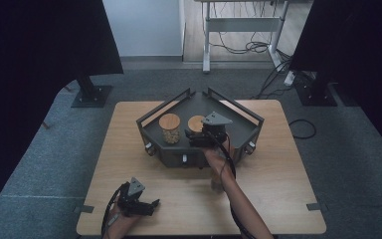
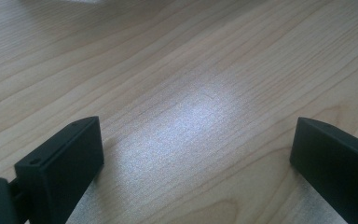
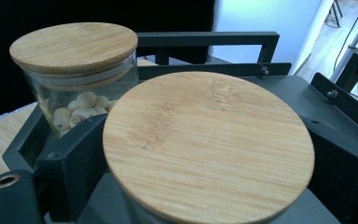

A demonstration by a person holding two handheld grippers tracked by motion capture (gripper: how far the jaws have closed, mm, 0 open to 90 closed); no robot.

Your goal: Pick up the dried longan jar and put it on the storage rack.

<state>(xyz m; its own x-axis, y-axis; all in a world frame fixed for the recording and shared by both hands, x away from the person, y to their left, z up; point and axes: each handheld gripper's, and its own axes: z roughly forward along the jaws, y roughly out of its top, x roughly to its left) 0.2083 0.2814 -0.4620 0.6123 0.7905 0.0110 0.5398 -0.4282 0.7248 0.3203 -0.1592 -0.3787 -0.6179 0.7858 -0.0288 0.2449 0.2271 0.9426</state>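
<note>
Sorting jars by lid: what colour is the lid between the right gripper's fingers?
Light bamboo-wood tan lid, clearest in the right gripper view.

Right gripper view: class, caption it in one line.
Open right gripper straddling a bamboo-lidded jar on the dark tray.

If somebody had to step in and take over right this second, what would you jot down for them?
Left gripper: jaws open with nothing between them, low over the bare wooden table, near its front left corner.
Right gripper: over the dark tray, its jaws on either side of the nearer jar, the one with a bamboo lid. Whether the pads press on it I cannot tell.
Second jar, holding pale round pieces, stands beside it in the tray.
Done: both jars are in the tray.
Left: probably draw the right gripper back from the jar, carefully, so as not to tip it.
</note>
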